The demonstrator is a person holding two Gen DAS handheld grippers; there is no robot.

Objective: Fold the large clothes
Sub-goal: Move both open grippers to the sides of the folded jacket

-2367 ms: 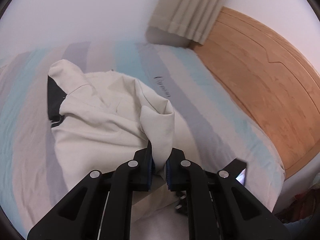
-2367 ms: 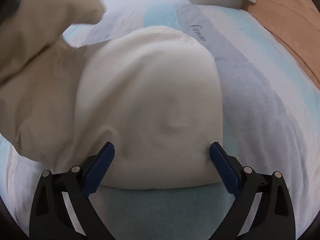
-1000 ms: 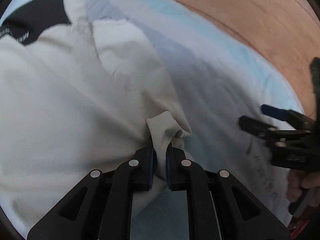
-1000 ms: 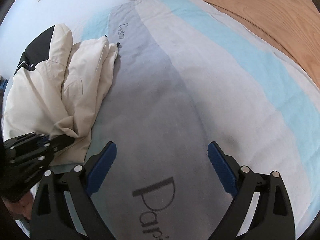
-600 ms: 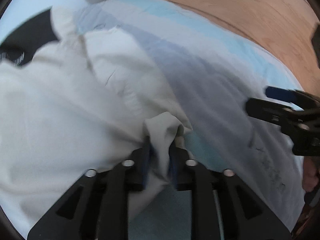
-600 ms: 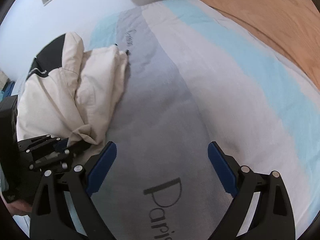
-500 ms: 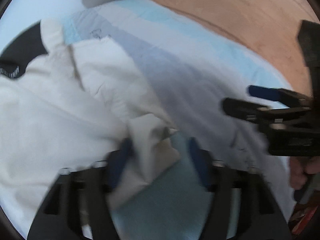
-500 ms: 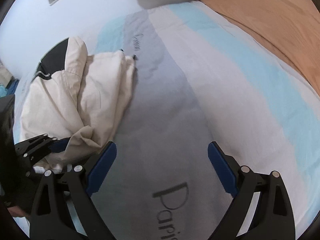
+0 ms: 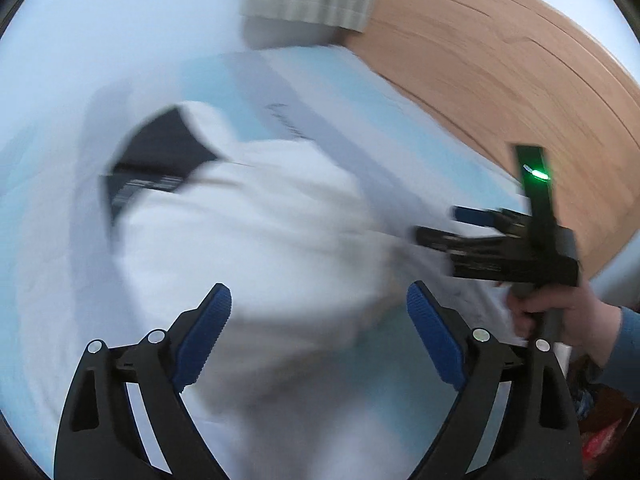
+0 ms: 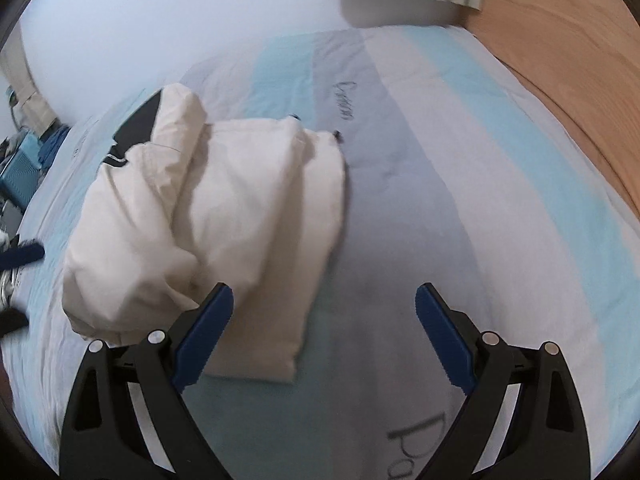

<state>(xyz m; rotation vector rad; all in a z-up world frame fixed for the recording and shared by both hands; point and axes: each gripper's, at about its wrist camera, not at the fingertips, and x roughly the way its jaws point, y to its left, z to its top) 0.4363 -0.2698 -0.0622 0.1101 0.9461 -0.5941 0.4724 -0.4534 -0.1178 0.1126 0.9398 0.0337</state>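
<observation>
Both tongs, left [image 9: 319, 334] just opened and right [image 10: 324, 336], gape over the striped bed [image 10: 460, 168] by a wooden headboard [image 10: 560, 40]

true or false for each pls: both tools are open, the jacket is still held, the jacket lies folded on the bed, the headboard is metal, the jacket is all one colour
1. Both tools are open. True: the left tool and the right tool both stand wide apart with nothing pressed between their pads; the left one's jaws have just been opening.
2. A tool is gripping the jacket. False: the cream jacket lies free on the bed, with no pad on it.
3. The jacket lies folded in a bundle on the striped bedspread. True.
4. The headboard is metal. False: the headboard is wood.
5. The jacket is one colour throughout. False: a black panel shows at its far end.
</observation>
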